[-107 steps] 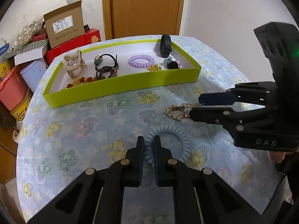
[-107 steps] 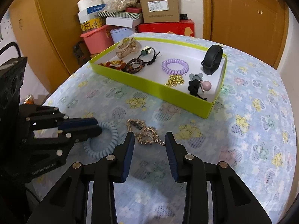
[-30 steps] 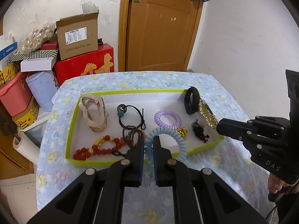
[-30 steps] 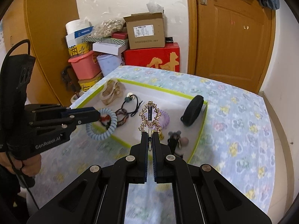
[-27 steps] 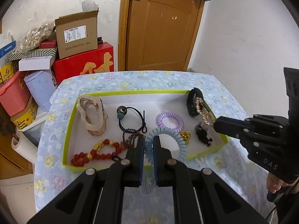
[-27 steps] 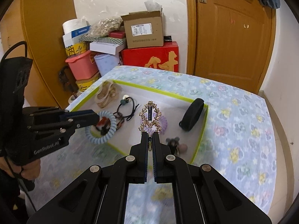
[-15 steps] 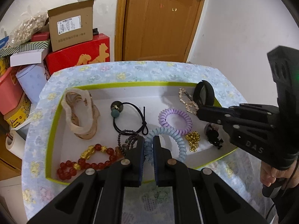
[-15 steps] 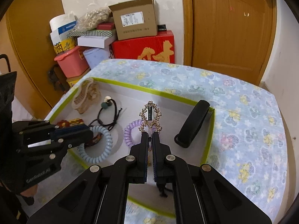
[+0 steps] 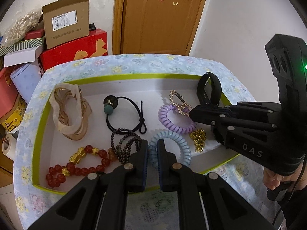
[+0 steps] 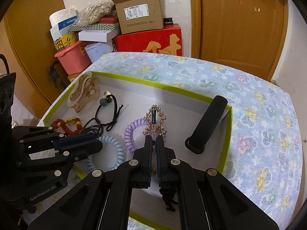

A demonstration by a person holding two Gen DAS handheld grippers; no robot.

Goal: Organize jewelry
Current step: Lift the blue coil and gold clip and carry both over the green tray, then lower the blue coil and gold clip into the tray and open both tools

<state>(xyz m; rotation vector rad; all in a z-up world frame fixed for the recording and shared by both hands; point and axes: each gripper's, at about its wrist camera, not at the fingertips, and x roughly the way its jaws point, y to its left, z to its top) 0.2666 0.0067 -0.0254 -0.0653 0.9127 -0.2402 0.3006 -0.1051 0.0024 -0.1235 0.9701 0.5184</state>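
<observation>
My left gripper (image 9: 152, 145) is shut on a pale blue spiral hair tie (image 9: 180, 143) and holds it over the front middle of the lime-green tray (image 9: 134, 75). The tie also shows in the right wrist view (image 10: 113, 149). My right gripper (image 10: 153, 140) is shut on a gold rhinestone hair clip (image 10: 154, 120) and holds it over the tray's right half, above a purple spiral hair tie (image 10: 132, 132). The clip shows in the left wrist view (image 9: 178, 101) in front of my right gripper (image 9: 191, 113).
In the tray lie a beige claw clip (image 9: 69, 111), a black elastic with a bead (image 9: 124, 115), a dark bead bracelet (image 9: 124, 143), a red and gold bead bracelet (image 9: 76, 163), a gold chain (image 9: 198, 138) and a black band (image 9: 209, 88). Boxes (image 9: 65, 26) stand behind the table.
Both grippers have moved forward and down over the tray with their pieces still held. The blue tie and the gold clip now hang low inside the tray's rim.
</observation>
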